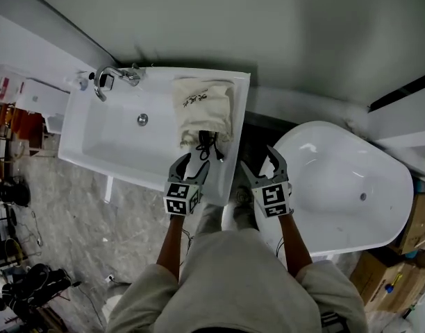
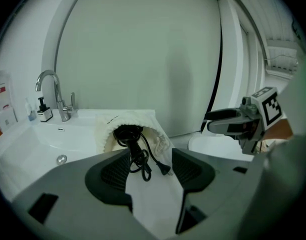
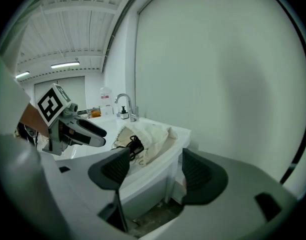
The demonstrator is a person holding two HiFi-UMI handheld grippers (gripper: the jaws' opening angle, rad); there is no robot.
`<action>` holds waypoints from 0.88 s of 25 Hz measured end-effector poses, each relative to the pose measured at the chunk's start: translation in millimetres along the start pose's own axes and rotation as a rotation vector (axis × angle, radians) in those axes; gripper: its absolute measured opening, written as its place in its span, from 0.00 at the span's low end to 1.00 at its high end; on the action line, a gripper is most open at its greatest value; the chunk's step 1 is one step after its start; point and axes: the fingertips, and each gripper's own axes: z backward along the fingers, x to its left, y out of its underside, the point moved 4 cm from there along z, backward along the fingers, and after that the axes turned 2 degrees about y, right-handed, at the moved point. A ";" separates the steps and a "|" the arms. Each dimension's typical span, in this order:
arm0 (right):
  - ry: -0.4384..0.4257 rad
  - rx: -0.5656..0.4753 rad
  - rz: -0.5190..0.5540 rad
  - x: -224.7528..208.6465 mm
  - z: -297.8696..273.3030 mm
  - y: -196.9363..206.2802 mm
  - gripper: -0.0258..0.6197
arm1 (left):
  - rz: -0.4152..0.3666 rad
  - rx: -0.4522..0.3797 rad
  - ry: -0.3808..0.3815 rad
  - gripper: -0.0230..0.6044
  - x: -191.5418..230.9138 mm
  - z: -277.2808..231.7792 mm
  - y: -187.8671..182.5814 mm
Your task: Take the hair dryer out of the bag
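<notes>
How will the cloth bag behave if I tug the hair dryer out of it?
The bag looks like soft, wrinkled cloth, so it will probably go limp and drag along unless pinned. It lies on the sink's smooth rim, so it may slide. The loose cord spilling from its mouth will likely dangle and could snag.

I see the cream cloth bag (image 1: 204, 103) lying flat on the right end of the sink (image 1: 105, 141), mouth open toward me; the black hair dryer (image 1: 203, 141) sits in that mouth; its cord (image 2: 141, 159) spills out onto the ledge.
</notes>
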 end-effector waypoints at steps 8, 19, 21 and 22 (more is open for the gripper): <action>0.082 0.067 0.001 31.2 -26.8 -11.4 0.52 | 0.001 -0.008 0.138 0.42 31.8 -20.3 -2.0; 0.133 0.167 0.062 72.9 -87.4 -25.1 0.52 | 0.011 -0.005 0.294 0.42 69.4 -35.3 7.2; 0.122 0.188 0.088 79.6 -100.5 -26.1 0.52 | 0.026 -0.016 0.311 0.42 76.1 -35.0 7.2; 0.116 0.198 0.100 81.9 -107.3 -26.8 0.51 | 0.034 -0.021 0.318 0.42 79.9 -35.1 6.8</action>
